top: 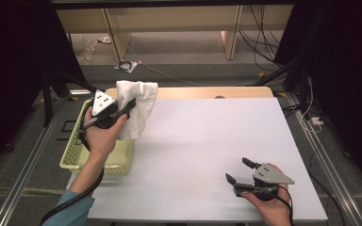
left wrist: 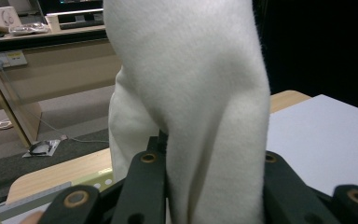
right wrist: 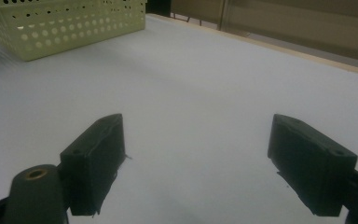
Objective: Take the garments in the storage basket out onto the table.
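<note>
A white towel (top: 136, 108) hangs in the air at the table's far left, above the edge of the yellow basket (top: 73, 153). My left gripper (top: 127, 106) is shut on the towel, and the cloth drapes down from its jaws. In the left gripper view the towel (left wrist: 196, 93) rises between the two black jaws, which press on it from both sides. My right gripper (top: 238, 172) rests low near the table's front right, open, with nothing between its fingers. Its two black pads (right wrist: 95, 158) stand wide apart over the bare white tabletop (right wrist: 191, 93).
The perforated yellow basket (right wrist: 65, 25) sits at the table's left edge. A white sheet (top: 207, 150) covers the wooden table. Cables and wooden furniture legs lie on the floor beyond the far edge. Black curtains stand at both sides.
</note>
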`<state>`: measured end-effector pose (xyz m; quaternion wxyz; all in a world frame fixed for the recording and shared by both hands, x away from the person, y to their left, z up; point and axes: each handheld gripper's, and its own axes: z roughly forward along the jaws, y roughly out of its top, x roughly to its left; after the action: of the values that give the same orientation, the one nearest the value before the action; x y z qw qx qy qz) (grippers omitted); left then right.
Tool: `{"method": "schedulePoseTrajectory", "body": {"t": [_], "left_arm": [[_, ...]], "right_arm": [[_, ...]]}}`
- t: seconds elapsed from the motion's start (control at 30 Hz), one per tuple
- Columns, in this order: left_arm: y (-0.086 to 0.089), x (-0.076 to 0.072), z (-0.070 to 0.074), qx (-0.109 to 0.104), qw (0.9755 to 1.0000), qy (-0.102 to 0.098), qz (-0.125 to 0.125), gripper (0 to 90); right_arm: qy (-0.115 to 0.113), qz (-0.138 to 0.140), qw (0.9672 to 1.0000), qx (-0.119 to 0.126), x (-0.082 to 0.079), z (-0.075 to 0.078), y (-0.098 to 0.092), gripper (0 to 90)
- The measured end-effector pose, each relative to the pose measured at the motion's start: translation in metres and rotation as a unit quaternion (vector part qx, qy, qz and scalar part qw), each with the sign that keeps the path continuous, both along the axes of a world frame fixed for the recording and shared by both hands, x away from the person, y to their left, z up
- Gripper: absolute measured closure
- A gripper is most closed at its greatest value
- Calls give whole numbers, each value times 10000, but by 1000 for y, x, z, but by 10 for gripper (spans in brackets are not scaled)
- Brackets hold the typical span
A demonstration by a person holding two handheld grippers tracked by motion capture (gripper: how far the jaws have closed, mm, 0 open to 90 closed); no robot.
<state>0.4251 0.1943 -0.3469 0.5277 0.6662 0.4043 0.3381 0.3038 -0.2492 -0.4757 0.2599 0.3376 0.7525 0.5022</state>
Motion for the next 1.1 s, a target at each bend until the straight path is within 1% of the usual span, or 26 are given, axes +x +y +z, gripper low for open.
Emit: {"method": "schedulePoseTrajectory", "body": {"t": [0.3, 0.33, 0.57, 0.63, 0.67, 0.87, 1.0, 1.03, 1.1], "left_arm": [[-7, 1, 0, 5, 10000, 23, -89, 743], [-9, 1, -1, -3, 9999, 32, -97, 743], [-13, 1, -1, 10, 9999, 33, -161, 743], [-15, 0, -1, 11, 9998, 32, -174, 743], [-17, 0, -1, 15, 9998, 46, -196, 743], [-22, -1, -2, 22, 9997, 67, -254, 743], [-25, -1, -2, 33, 9996, 73, -286, 743], [-26, -1, -2, 30, 9995, 82, -293, 743], [-27, -1, -3, 7, 9994, 89, -320, 743]], "right_arm": [[10, -11, 10000, -20, 0, 1, 0, 197], [-19, 3, 10000, 29, 0, 0, 0, 197], [14, -11, 10000, -22, 0, 0, 0, 197], [-14, 5, 10000, 23, 0, 0, 0, 196], [15, -12, 10000, -20, 0, 1, 0, 196], [12, -10, 10000, -26, 0, 0, 0, 196], [16, -10, 10000, -19, 0, 1, -1, 196], [-9, 1, 10000, 20, 0, 0, 0, 196], [14, -10, 10000, -27, 0, 0, 0, 196]]}}
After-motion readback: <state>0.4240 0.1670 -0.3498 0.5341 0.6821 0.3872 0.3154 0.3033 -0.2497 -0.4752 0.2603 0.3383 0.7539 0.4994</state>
